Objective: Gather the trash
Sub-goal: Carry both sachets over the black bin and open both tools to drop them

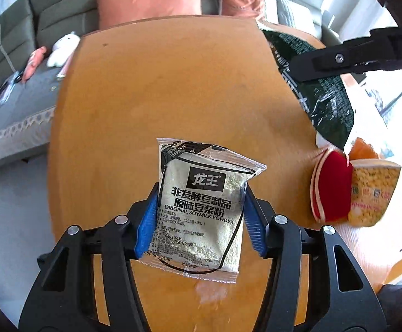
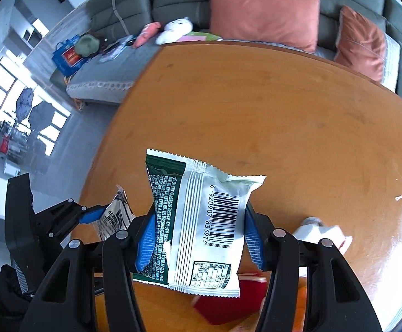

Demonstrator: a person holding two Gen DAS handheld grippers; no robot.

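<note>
Right now my left tongs [image 1: 199,218] grip a clear soymilk powder packet [image 1: 201,210] by its sides, blue pads pressing in, above the orange counter [image 1: 173,96]. My right tongs [image 2: 198,238] clamp a green and white snack wrapper [image 2: 201,221] the same way, lifted over the near edge of the counter. A red pouch [image 1: 332,191] lies near the counter's right edge.
</note>
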